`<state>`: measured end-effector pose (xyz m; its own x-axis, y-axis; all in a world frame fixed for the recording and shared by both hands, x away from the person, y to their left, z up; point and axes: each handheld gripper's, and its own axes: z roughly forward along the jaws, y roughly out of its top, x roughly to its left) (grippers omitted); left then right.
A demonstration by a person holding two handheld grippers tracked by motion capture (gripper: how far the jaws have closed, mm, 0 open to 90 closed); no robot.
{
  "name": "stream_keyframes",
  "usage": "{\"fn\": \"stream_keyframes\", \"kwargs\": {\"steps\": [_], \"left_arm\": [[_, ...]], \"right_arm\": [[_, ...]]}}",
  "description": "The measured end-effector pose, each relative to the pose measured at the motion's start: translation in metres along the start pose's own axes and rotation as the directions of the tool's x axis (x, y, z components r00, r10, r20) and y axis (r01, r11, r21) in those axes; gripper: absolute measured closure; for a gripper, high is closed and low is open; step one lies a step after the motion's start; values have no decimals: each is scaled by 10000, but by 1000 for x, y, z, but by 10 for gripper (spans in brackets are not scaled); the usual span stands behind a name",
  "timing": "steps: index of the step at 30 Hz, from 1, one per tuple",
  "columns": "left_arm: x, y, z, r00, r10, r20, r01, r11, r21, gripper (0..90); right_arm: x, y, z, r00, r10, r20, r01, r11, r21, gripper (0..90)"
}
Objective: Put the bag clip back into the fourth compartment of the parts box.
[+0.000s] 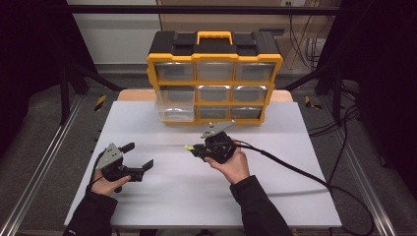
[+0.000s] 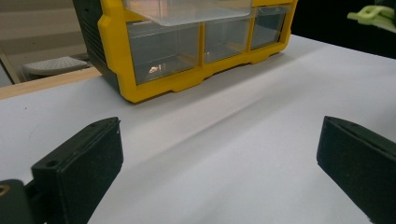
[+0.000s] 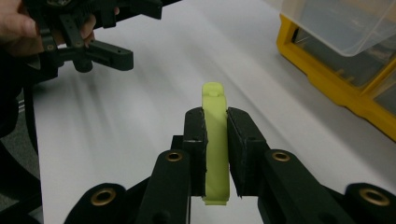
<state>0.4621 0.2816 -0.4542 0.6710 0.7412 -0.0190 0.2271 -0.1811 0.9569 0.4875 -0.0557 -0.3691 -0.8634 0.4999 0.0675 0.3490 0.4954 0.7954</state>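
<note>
— How far are you with the work?

— My right claw (image 3: 215, 140) is clenched on a small yellow-green clip (image 3: 215, 140), which stands between the two pads with its tip out in front. I hold it above the white surface (image 1: 275, 196), in front of the yellow drawer box (image 1: 215, 78). So the picking is done, I think. What is left is to bring the clip to the box and let it go there.

— Which drawer?

— One clear drawer (image 1: 173, 103), the left one in the middle row of the box, is pulled out toward me. I judge that the clip must go into it, but I cannot be sure. The other drawers look pushed in.

— And your left claw?

— My left claw (image 1: 136, 156) is released, with the pads far apart and nothing between them. It rests low, to the left of the box and well apart from it.

— Is there room to move?

— Yes. The surface between my right claw and the box is bare. I must only take care of the front rim of the open drawer, because the clip has to pass over it, and the frame of the box is just above.
</note>
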Motion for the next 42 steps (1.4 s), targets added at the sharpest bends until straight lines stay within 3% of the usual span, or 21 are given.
{"fn": "stream_keyframes", "kwargs": {"steps": [21,42], "left_arm": [[1,-1,1,10000,25,0,-25,10000,49,4],[0,-1,1,10000,20,32,-21,10000,74,4]], "right_arm": [[-18,29,-30,9989,-10,476,45,9974,-721,783],[-23,62,-46,9967,-250,772,336,9932,-1119,783]]}}
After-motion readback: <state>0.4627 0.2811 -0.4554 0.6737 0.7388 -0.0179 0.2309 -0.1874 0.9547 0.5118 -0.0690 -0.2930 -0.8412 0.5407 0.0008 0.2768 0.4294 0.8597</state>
